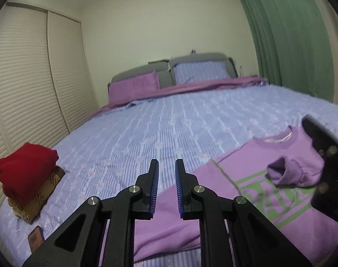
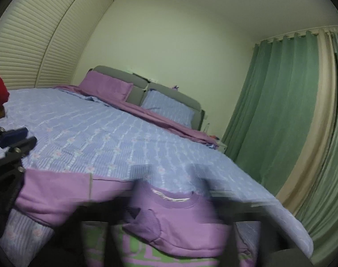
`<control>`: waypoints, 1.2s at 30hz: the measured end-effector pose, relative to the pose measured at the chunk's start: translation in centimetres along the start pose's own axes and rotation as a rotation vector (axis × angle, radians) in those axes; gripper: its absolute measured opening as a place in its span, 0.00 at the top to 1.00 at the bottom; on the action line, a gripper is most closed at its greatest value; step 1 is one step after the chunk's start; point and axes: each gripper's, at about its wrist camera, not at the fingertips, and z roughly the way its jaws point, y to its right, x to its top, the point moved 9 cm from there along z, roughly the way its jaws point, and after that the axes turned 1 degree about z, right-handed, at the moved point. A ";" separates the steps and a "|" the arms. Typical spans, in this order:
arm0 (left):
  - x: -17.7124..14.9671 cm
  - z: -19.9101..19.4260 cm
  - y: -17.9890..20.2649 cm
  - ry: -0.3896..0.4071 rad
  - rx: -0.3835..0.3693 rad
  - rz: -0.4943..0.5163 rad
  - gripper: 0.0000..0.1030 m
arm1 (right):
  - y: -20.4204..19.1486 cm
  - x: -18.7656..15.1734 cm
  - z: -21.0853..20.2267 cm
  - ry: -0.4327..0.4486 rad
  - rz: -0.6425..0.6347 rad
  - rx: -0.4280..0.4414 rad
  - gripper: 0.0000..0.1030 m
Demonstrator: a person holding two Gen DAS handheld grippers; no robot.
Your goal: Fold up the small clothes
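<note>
Your left tongs (image 1: 166,187) hang over the near edge of the bed (image 1: 169,120), blue pads parted with nothing between them, just above the left sleeve of the purple sweatshirt (image 1: 246,191). The sweatshirt lies face up on the lilac cover, collar pointing toward the pillows, and its right sleeve is folded in, so the cuff (image 1: 284,173) rests on the chest over the green lettering. Your right tongs (image 2: 169,191) are a dark blur over the collar; I cannot tell how far apart they stand. A folded red garment (image 1: 24,169) sits on a brown patterned one to the left.
</note>
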 end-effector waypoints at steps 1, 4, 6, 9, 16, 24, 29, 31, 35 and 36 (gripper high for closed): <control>-0.2 0.2 0.1 -0.006 -0.006 0.003 0.85 | 0.0 0.1 0.0 0.007 -0.005 -0.004 0.00; -0.5 0.2 0.4 -0.008 -0.027 0.009 0.85 | -0.7 -0.2 0.4 -0.004 -0.038 0.005 0.00; -0.4 -0.3 0.4 0.012 -0.032 0.009 0.85 | -1.1 -0.5 0.7 -0.016 -0.036 0.022 0.02; 0.2 -1.2 0.1 0.068 -0.020 -0.002 0.86 | -0.9 -1.3 1.4 -0.073 -0.023 0.020 0.63; 1.4 -2.0 -0.2 0.108 -0.005 -0.004 0.85 | -0.3 -3.0 2.4 -0.139 0.038 0.035 0.90; 1.1 -2.0 -0.2 0.108 0.018 0.045 0.85 | -1.3 -3.8 1.9 -0.141 0.054 0.069 0.00; 1.6 -3.5 -0.1 0.197 0.083 0.100 0.86 | -2.0 -5.4 2.5 -0.197 0.063 0.091 0.58; 1.8 -3.9 0.1 0.231 0.103 0.124 0.86 | -2.2 -6.6 3.2 -0.263 0.081 0.113 1.00; 1.9 -4.6 0.1 0.280 0.131 0.148 0.85 | -2.2 -7.7 3.3 -0.279 0.103 0.102 0.92; 1.9 -4.5 0.1 0.274 0.144 0.163 0.85 | -2.2 -7.9 3.4 -0.282 0.102 0.102 0.82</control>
